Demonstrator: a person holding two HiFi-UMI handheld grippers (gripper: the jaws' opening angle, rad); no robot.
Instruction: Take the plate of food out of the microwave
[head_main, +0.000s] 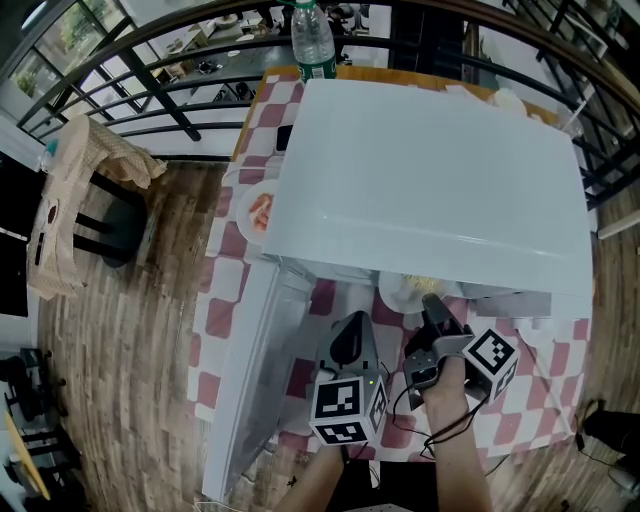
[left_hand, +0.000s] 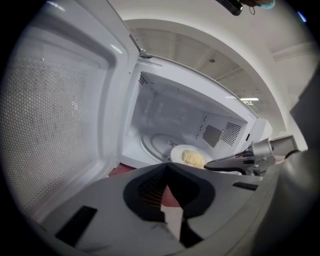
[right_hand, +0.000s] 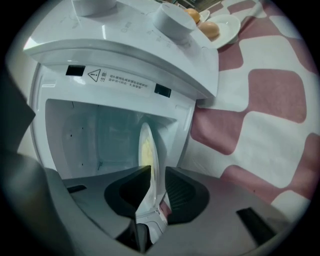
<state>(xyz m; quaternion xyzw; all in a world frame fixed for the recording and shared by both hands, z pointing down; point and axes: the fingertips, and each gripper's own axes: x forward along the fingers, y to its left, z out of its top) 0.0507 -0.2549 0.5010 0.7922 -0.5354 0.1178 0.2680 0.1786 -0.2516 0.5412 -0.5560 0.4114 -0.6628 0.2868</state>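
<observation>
The white microwave (head_main: 430, 170) stands with its door (head_main: 250, 370) swung open to the left. A white plate of yellow noodles (left_hand: 190, 157) rests at the front right of the cavity, and its edge shows under the microwave's top (head_main: 408, 291). My right gripper (right_hand: 157, 170) is rolled on its side, so the plate (right_hand: 148, 147) appears edge-on. The plate's rim stands between the jaws, which are apart and not pressing on it. My left gripper (left_hand: 167, 166) hovers in front of the opening, fingertips together, holding nothing. In the head view the left gripper (head_main: 350, 340) sits left of the right gripper (head_main: 432, 303).
The table has a red-and-white checked cloth (head_main: 540, 380). A second plate of food (head_main: 258, 212) lies left of the microwave, and a water bottle (head_main: 312, 40) stands behind it. A chair with a bag (head_main: 75, 200) is on the wooden floor to the left.
</observation>
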